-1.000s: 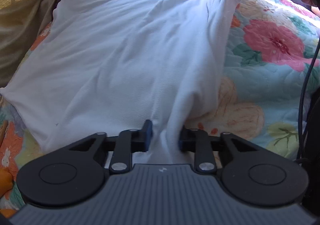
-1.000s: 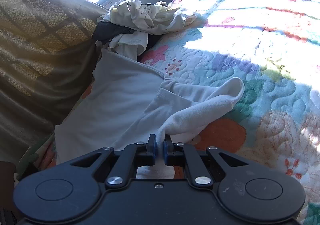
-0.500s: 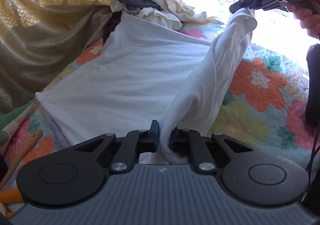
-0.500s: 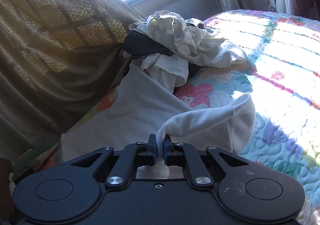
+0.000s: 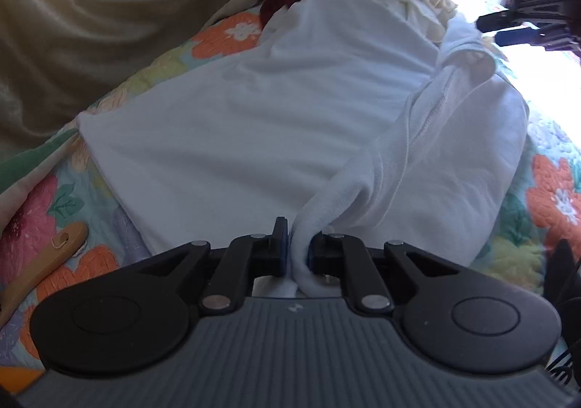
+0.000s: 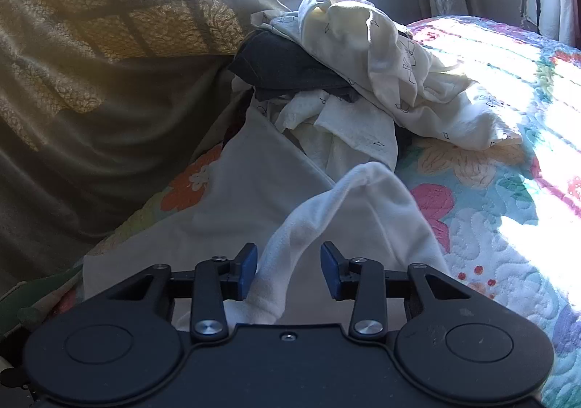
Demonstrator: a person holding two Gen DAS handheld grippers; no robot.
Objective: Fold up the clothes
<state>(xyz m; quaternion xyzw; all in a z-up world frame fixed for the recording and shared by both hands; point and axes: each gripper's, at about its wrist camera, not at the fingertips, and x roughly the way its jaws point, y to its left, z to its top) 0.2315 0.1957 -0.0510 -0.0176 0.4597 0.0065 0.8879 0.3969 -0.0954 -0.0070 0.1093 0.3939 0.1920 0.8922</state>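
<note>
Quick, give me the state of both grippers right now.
Left gripper: closed on a bunched edge of the white garment.
Right gripper: jaws opening, pads off the cloth, with a fold of the garment between them.

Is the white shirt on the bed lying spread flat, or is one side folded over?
Partly folded: the white shirt has its right edge turned over onto itself, bunched in the left tool.

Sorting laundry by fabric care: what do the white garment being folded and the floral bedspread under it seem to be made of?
White garment: looks like soft, matte knit, probably cotton jersey or light fleece; it drapes in rounded folds and shows a stitched seam. Floral bedspread: seems a quilted printed cotton, matte, with puffed stitched outlines around the flowers. Fibre content can't be confirmed by sight.
</note>
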